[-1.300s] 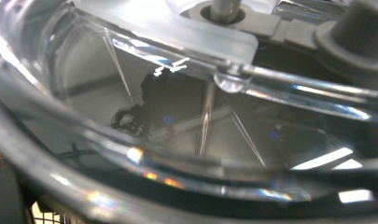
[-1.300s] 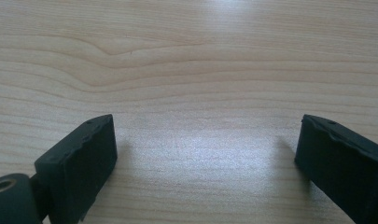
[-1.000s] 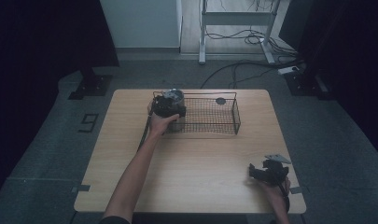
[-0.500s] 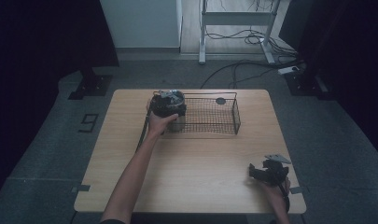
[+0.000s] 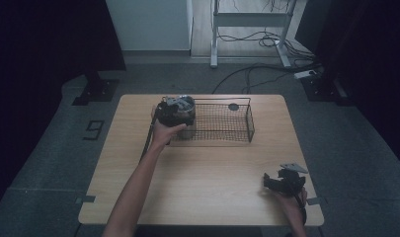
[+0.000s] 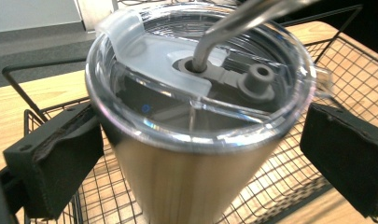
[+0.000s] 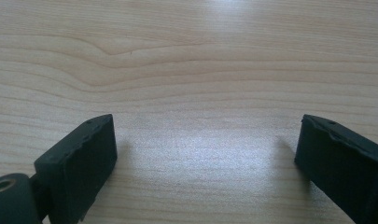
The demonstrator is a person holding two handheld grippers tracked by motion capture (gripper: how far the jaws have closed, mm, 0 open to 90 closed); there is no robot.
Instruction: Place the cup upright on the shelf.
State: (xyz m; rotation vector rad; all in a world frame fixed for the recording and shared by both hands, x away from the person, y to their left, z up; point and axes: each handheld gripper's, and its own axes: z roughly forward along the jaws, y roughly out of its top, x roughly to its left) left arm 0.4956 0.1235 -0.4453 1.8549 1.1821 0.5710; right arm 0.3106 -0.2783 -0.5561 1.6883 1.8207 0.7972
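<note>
The tall tapered brushed-metal tumbler is showing a satin, finely grained steel wall, and its clear glossy plastic lid is catching highlights around a matt grey rubbery seal that is gripping a polished metal straw. The black thin-wire mesh basket is looking like coated metal with a dull sheen. The pale wooden table is showing smooth, lightly shining grain, while the black gripper pads are looking matt and rubbery with rough edges.

The left gripper reaches far forward, fingers apparently spread, while the right gripper rests low, fingers apart.
</note>
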